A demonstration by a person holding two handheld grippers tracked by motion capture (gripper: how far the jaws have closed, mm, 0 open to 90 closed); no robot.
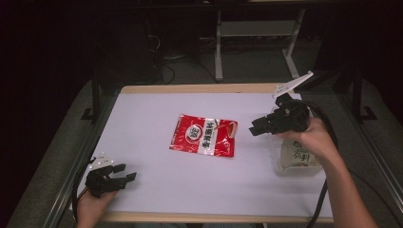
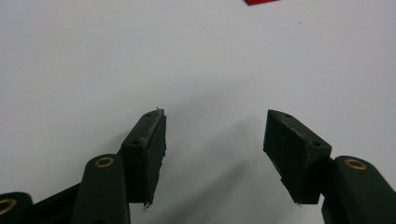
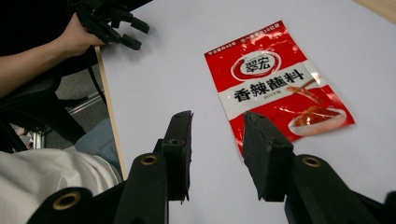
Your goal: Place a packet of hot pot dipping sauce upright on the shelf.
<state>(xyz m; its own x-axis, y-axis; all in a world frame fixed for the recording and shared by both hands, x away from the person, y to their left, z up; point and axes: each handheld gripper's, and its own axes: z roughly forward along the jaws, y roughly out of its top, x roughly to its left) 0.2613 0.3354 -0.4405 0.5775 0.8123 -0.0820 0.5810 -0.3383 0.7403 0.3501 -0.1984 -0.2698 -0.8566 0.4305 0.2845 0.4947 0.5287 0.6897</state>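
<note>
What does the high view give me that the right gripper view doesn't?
High view alone: a clear tub at the table's right edge, under the right hand, and the right gripper seen from outside, jaws apart, aimed at the red packet. Right gripper view alone: the packet's print up close and the person's lap past the table edge. Both: the packet lying flat, and the left gripper open and empty at the near left corner.

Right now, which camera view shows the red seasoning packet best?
The right gripper view: the red seasoning packet lies close, its label readable. The high view shows the whole packet mid-table, but small. The left gripper view catches just a red corner at its top edge.
</note>
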